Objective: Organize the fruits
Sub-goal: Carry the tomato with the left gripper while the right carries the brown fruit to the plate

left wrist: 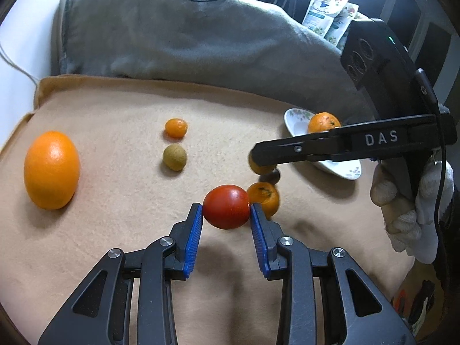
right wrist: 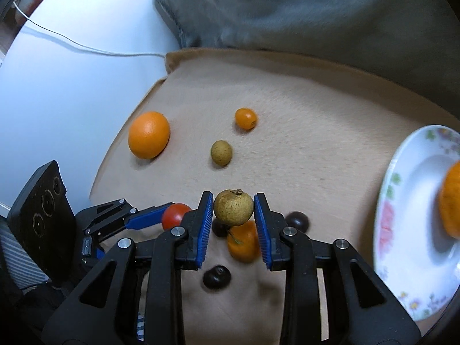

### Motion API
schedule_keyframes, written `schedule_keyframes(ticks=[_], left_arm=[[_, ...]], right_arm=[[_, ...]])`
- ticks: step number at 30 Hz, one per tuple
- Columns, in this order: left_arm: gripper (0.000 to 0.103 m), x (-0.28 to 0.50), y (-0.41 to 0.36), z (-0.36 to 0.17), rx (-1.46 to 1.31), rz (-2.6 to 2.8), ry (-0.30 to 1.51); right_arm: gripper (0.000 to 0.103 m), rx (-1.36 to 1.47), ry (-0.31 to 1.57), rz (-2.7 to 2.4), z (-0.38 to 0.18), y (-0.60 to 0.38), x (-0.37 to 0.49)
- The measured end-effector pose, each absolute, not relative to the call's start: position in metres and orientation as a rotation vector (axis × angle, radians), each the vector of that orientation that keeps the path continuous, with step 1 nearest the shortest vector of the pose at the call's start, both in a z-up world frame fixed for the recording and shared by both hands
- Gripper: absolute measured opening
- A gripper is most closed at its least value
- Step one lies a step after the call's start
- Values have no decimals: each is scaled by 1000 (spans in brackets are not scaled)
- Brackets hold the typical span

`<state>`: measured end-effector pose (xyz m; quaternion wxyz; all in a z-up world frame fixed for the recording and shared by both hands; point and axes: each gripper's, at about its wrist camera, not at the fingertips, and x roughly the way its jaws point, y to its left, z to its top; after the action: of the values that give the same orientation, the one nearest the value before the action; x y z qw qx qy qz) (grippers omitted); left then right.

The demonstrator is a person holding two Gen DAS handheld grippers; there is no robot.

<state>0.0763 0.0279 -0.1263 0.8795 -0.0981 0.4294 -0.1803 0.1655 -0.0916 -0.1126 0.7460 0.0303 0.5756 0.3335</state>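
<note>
The left hand-held gripper (left wrist: pixel 226 208) is clamped on a red tomato (left wrist: pixel 226 206). The right hand-held gripper (right wrist: pixel 233 208) is clamped on a yellow-green fruit (right wrist: pixel 233 207), lifted above a mandarin (right wrist: pixel 243 243); the flowered plate (right wrist: pixel 402 201) lies to its right.

A tan blanket (left wrist: pixel 120 201) is spread over the surface, its folded edge toward a rumpled grey blanket (left wrist: pixel 178 37) heaped behind. To the left is a pale white surface (right wrist: pixel 72 86) with a thin white cable (right wrist: pixel 86 48) trailing across it. Printed pouches (left wrist: pixel 330 14) stand behind, against dark furniture.
</note>
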Motion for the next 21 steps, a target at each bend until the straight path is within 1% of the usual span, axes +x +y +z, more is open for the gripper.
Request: schedule_keyframes(ticks=[13, 21], left_arm=[[32, 86, -10, -105, -180, -454, 880], [32, 101, -37, -96, -161, -510, 868]], right_arm=[[30, 108, 1134, 590, -78, -175, 146], [30, 58, 1077, 492, -65, -220, 131]])
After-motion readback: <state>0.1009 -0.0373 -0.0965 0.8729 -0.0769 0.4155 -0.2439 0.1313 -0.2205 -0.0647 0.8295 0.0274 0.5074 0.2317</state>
